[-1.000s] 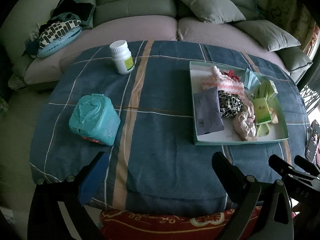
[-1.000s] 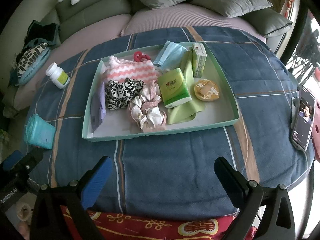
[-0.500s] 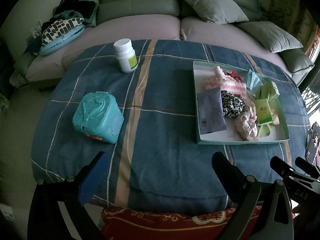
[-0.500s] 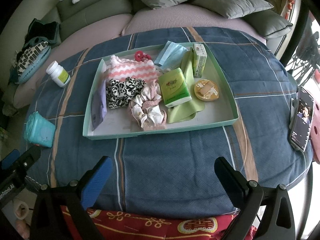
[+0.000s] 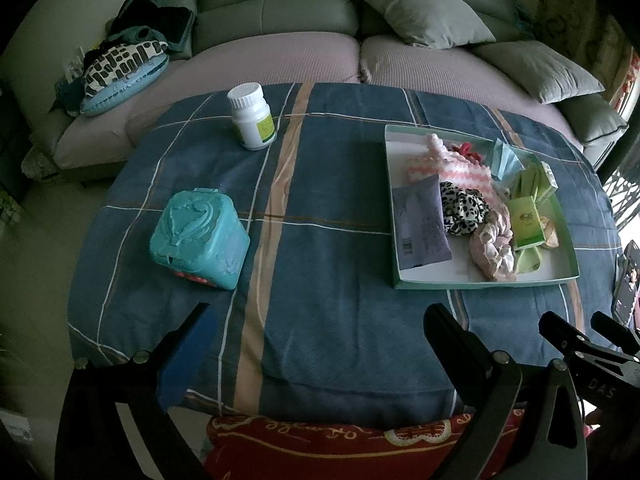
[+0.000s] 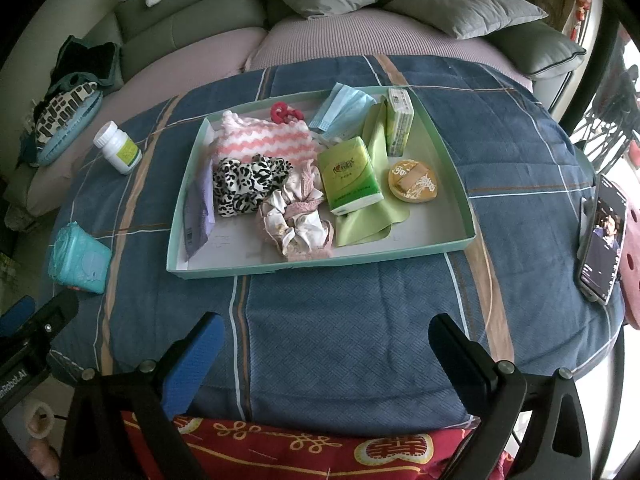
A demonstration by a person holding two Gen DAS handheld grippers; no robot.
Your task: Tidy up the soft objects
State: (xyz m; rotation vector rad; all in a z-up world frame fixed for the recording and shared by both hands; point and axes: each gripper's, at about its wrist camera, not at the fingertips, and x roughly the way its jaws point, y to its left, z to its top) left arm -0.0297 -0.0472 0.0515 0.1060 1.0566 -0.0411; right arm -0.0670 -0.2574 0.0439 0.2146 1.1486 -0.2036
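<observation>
Nearest, the left claw (image 5: 316,344) and right claw (image 6: 326,354) are hanging released and empty over the blanket-covered worktop (image 6: 340,320). Beyond them, the scrunchies (image 6: 296,222), leopard scrunchie (image 6: 246,184), tissue packs (image 6: 350,174), striped cloth (image 6: 264,140) and face mask (image 6: 344,110) are all lying inside the tray (image 6: 320,266). This is fitting either a finished gathering or a pile awaiting sorting.

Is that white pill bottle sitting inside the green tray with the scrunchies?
No, the white pill bottle stands on the blue blanket, apart from the green tray and off its far-left corner.
</observation>
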